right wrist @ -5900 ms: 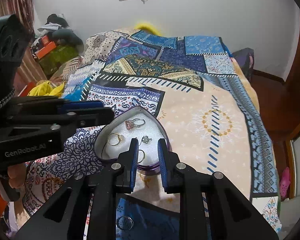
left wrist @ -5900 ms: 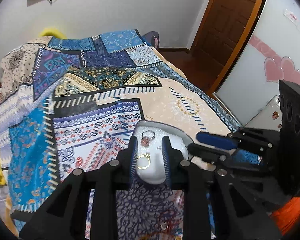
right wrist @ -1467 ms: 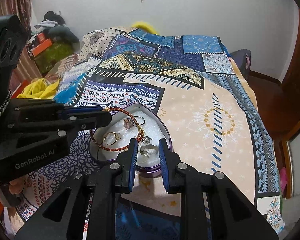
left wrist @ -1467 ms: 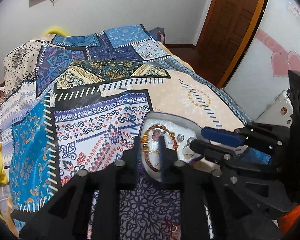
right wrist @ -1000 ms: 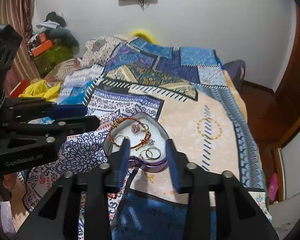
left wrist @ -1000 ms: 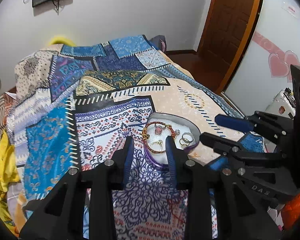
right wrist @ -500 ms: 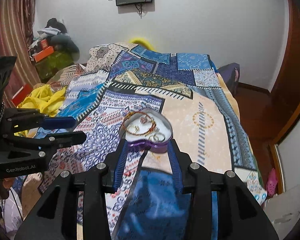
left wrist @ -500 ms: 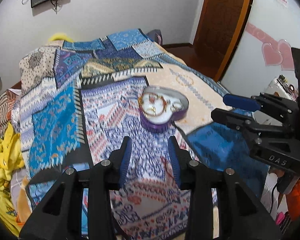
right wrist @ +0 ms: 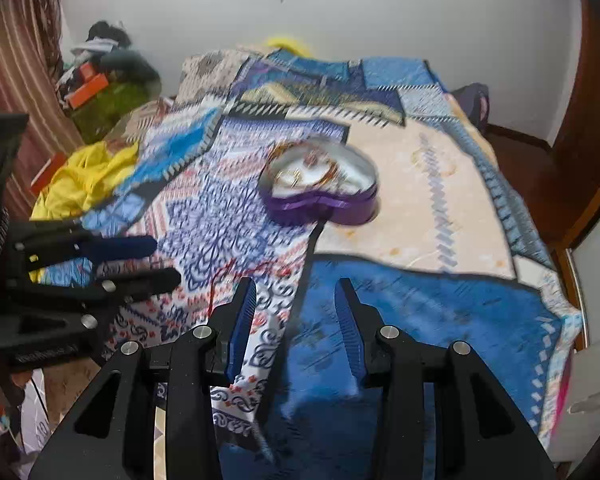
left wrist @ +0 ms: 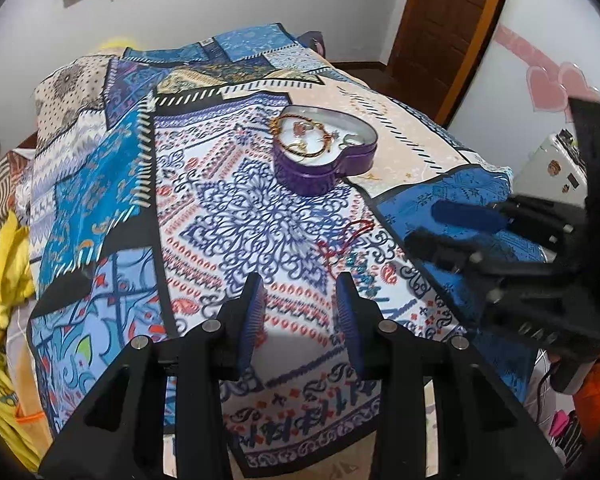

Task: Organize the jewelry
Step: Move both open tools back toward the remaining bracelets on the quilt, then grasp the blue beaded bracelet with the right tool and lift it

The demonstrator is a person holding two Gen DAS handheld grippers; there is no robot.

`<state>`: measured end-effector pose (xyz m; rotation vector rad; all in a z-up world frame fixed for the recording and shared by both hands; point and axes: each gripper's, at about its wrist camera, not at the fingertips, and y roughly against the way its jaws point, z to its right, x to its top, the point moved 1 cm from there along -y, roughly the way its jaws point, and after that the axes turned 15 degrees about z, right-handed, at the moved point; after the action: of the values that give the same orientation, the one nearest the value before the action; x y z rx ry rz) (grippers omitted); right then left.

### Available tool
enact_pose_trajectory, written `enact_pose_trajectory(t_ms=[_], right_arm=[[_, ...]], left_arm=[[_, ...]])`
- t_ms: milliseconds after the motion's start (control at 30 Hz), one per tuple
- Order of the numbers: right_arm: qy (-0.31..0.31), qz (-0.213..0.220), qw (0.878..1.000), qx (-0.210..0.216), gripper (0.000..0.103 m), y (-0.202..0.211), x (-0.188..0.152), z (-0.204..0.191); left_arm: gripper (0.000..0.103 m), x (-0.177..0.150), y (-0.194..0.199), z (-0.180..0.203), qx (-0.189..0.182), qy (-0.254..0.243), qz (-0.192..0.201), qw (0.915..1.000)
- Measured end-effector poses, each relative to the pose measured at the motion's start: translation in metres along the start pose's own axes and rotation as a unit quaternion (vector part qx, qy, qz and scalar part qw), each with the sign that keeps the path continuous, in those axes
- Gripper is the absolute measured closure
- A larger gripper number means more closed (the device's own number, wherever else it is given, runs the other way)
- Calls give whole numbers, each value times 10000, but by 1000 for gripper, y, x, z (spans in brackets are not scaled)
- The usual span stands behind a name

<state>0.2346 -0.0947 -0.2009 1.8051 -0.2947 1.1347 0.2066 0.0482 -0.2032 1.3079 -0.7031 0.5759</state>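
Note:
A purple heart-shaped tin [left wrist: 326,156] stands on the patterned bedspread [left wrist: 236,216], holding a red-gold bracelet [left wrist: 300,136] and rings. It also shows, blurred, in the right wrist view [right wrist: 320,188]. A red string piece with teal beads [left wrist: 348,248] lies on the spread nearer me, just beyond my left gripper [left wrist: 300,312], which is open and empty. My right gripper [right wrist: 294,316] is open and empty above the blue patch; the red string [right wrist: 252,272] lies just ahead of it to the left.
The bed's front edge is close below both grippers. Yellow cloth [right wrist: 84,176] and clutter lie left of the bed. A wooden door [left wrist: 440,28] and a white cabinet with pink hearts [left wrist: 552,88] stand on the right.
The left gripper put the bracelet into the tin and opened. Both grippers then pulled back far toward the bed's front edge, and the red string came into view.

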Motion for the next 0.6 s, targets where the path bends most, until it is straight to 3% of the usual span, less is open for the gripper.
enact_pose_trajectory(t_ms=[300,433,533,600], right_arm=[[351,-167,9989,265,66,-21,-13,-30],[621,-252,9973,305,78,-28,-19,-37],[765,-272,9961,348,94,-30,-19,-41],[877,-305,9952,299,95,-32,-20,-41]], left_arm=[[66,-5,8,-7,83,-69,63,9999],[66,-6,6,-8,31,-43,54,10000],[66,-5,3,-7,10,-50,39,10000],[66,-5,1,-5,-17,-49,35,10000]])
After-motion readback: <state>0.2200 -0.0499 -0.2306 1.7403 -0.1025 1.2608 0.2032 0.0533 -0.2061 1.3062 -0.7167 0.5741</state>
